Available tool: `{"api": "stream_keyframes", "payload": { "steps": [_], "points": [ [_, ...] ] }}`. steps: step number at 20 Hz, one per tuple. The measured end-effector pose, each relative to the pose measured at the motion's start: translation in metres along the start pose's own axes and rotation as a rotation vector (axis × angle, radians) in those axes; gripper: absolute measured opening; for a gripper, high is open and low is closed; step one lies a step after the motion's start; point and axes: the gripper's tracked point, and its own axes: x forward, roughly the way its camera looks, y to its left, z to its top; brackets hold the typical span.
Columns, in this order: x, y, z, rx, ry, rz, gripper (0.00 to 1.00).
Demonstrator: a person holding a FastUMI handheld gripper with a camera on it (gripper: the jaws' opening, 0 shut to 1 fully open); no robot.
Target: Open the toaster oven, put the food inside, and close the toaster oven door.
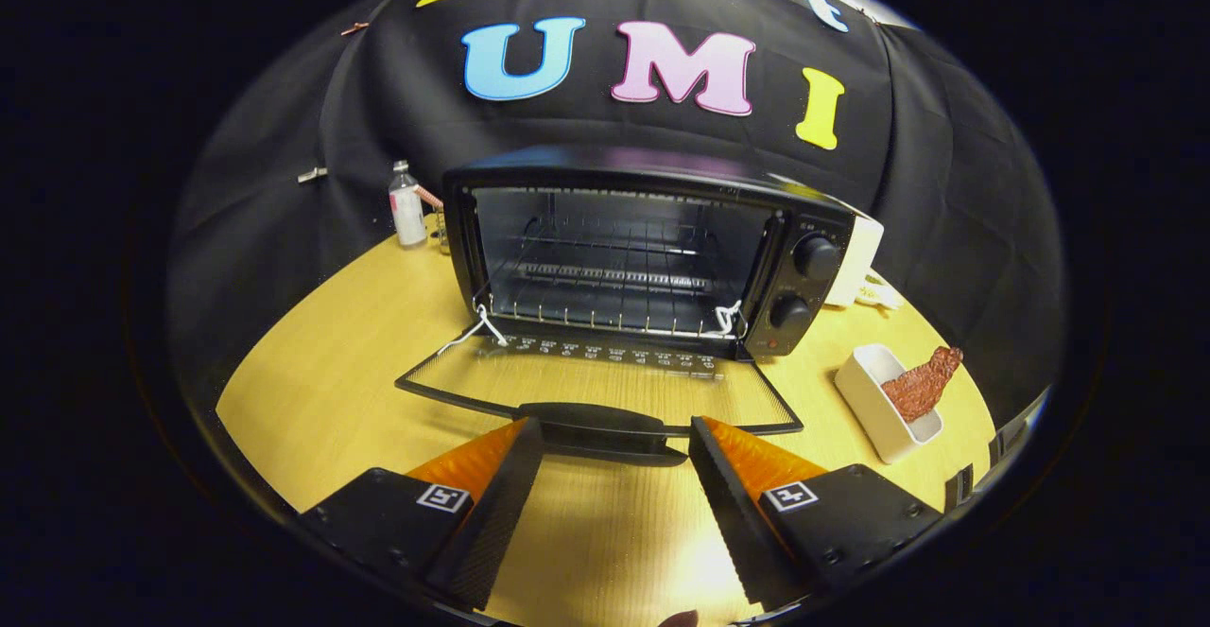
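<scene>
Sharp, evenly lit fisheye view; glare on table (pixel 624 551), edges bowed.

The toaster oven (pixel 652 249) stands on the wooden table (pixel 331 362) with its glass door (pixel 605 386) folded down flat, exposing the wire rack (pixel 605 277). The gripper (pixel 614 438) is spread wide, its fingertips flanking the door handle (pixel 605 428) without pressing on it. A white dish (pixel 879 405) holding the reddish-brown food (pixel 922 386) sits right of the door.

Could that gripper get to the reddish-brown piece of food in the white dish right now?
Probably yes. The gripper is open at the door handle, and the food sits uncovered in its dish beside the open door.
</scene>
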Motion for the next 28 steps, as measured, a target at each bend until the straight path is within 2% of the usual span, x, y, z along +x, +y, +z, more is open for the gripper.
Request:
{"api": "stream_keyframes", "payload": {
  "steps": [4, 8, 11, 13, 18, 24, 28],
  "points": [
    [0.007, 0.004, -0.022, 0.006, 0.073, 0.006, 0.97],
    [0.005, 0.005, -0.022, -0.059, 0.057, 0.000, 0.98],
    [0.007, 0.002, -0.021, -0.045, 0.052, 0.011, 0.98],
    [0.005, -0.002, -0.005, -0.041, 0.015, 0.005, 0.98],
    [-0.009, 0.002, 0.043, -0.043, -0.089, 0.051, 0.98],
    [-0.036, -0.038, 0.102, -0.051, -0.216, 0.040, 0.98],
    [-0.052, -0.076, 0.121, -0.066, -0.239, 0.102, 0.98]
  ]
}}
